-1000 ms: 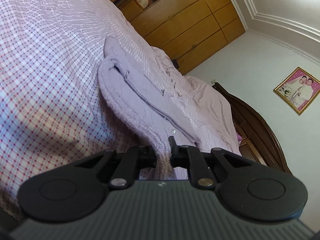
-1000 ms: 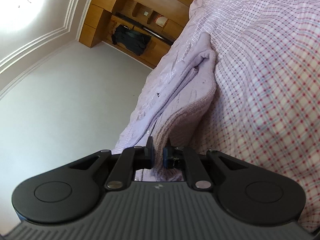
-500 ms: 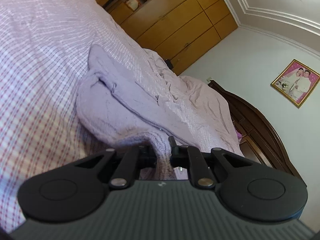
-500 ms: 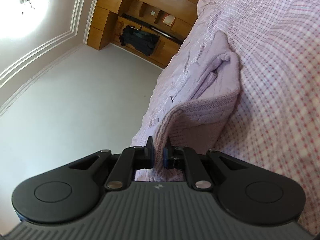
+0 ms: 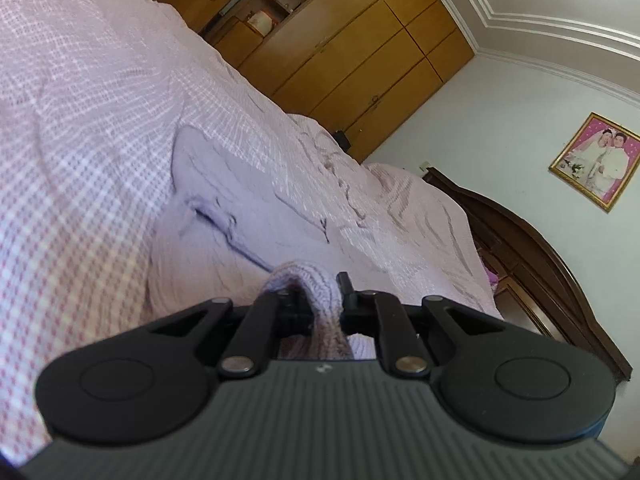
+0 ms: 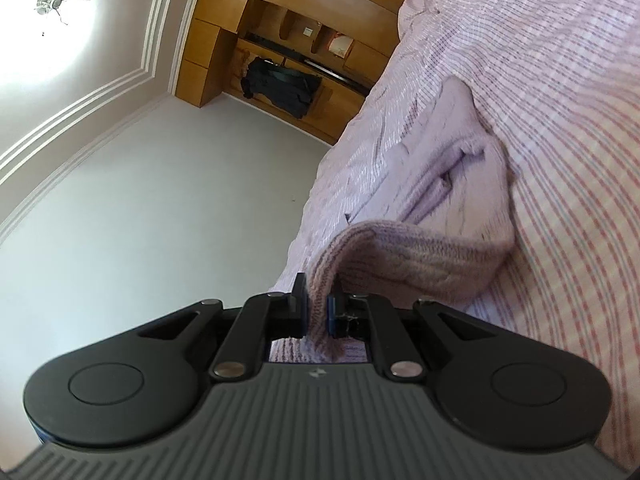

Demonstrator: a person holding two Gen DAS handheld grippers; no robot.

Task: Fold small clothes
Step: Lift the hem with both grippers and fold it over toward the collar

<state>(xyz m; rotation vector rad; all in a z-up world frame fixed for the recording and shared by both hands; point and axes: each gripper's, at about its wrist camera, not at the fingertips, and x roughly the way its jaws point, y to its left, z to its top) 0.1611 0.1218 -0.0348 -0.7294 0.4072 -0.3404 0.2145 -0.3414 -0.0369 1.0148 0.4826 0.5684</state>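
- While your left gripper (image 5: 320, 300) points along the bed (image 5: 80, 120), its jaws are clamped on a ribbed edge of the lilac sweater (image 5: 240, 216), which bunches up between the fingers.
- Your right gripper (image 6: 318, 308) is clamped on the sweater (image 6: 420, 256) too, with a thick knitted hem pinched between its blue pads (image 6: 331, 312).
- From each gripper the held edge is lifted off the bed, while the rest of the sweater lies on the checked cover, stretching away toward the wardrobe (image 5: 352, 52).
- You can see a fold running along the sweater's middle in the left wrist view, and a tucked sleeve or flap in the right wrist view; which part it is cannot be told.
- Beyond the sweater the cover is rumpled, toward the side of the bed where the dark wooden headboard (image 5: 560, 272) curves.
- Above the headboard, a framed photo (image 5: 596, 160) hangs on the wall.
- Past the far end of the bed, a dark garment (image 6: 280, 88) hangs in the wardrobe's open part, and a ceiling lamp (image 6: 56, 0) shines overhead.
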